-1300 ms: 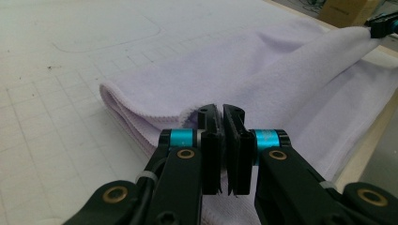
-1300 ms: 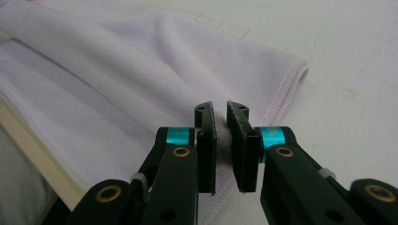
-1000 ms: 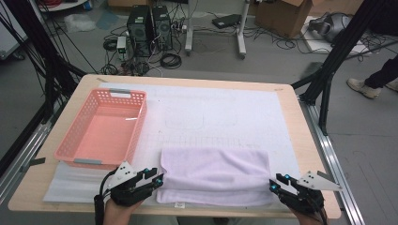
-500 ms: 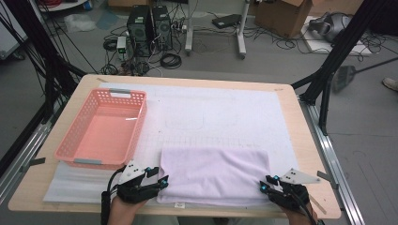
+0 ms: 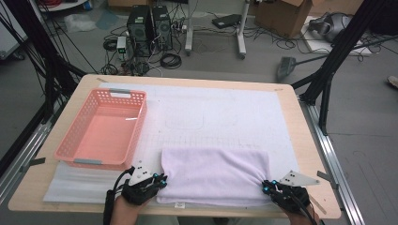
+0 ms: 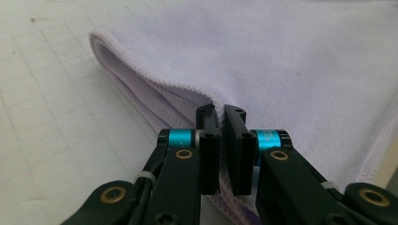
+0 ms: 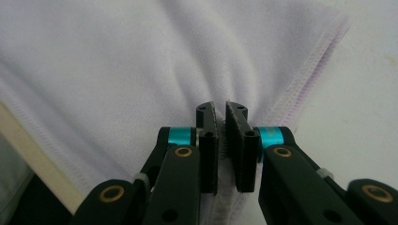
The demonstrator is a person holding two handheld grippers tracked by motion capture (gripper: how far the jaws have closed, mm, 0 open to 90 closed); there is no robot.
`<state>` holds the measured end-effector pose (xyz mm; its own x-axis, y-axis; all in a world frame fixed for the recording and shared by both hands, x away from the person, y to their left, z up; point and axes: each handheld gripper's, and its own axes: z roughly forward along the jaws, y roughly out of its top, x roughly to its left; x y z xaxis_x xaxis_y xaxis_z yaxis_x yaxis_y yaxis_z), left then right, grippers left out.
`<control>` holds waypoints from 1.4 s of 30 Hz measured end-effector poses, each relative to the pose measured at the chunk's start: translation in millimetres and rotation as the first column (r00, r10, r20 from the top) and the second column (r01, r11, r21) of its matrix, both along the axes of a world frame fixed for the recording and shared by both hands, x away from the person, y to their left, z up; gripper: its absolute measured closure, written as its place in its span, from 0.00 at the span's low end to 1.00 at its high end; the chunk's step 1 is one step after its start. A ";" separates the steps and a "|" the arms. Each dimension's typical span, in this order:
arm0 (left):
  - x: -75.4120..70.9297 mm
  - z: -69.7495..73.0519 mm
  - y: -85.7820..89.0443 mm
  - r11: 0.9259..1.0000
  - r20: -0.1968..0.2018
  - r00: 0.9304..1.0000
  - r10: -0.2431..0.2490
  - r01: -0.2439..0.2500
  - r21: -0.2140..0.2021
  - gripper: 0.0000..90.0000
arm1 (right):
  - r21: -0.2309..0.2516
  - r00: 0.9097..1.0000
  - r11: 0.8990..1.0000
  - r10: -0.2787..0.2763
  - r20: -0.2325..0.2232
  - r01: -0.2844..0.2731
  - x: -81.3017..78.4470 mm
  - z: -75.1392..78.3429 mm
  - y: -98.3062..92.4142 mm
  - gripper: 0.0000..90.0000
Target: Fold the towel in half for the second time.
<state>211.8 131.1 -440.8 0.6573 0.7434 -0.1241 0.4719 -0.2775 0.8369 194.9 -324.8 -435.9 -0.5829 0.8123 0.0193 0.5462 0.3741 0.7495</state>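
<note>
Since a second ago both tools have moved in onto the towel's [image 5: 216, 176] near corners, and their jaws have just been closing. The left tool [image 5: 160, 180] is now clamped on the towel's near left corner, the right tool [image 5: 265, 186] on its near right corner. The folded towel lies at the near edge of the surface [image 5: 305, 140], right of the basket [image 5: 101, 129]. No writing is legible.

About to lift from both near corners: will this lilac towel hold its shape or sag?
Likely floppy: the towel puckers where the left claw and right claw pinch it. The middle will probably sag between them. Its folded layers may slide apart.
</note>
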 end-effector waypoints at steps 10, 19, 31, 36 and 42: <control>-9.0 7.6 12.2 0.997 -0.045 0.998 -0.035 0.032 -0.077 0.93 | 0.050 1.000 0.998 0.029 -0.009 -0.028 -18.0 18.8 -11.2 0.88; 15.4 20.6 5.6 0.990 0.036 0.999 0.028 -0.023 -0.141 0.50 | 0.174 0.980 0.975 -0.160 0.118 0.139 -3.8 20.7 -29.9 0.58; 74.5 6.0 -15.8 0.994 -0.029 0.994 0.105 -0.106 -0.034 0.37 | 0.079 0.979 0.976 -0.203 0.007 0.202 83.7 -2.8 -4.0 0.46; 85.6 4.1 -17.0 0.990 -0.055 0.989 0.139 -0.139 -0.008 0.36 | 0.038 0.978 0.978 -0.202 -0.044 0.204 103.0 -10.7 -4.4 0.62; 86.4 -4.9 -17.0 0.990 -0.091 0.986 0.138 -0.137 0.011 0.36 | 0.077 0.971 0.968 -0.237 -0.023 0.238 95.4 -12.7 -6.7 0.61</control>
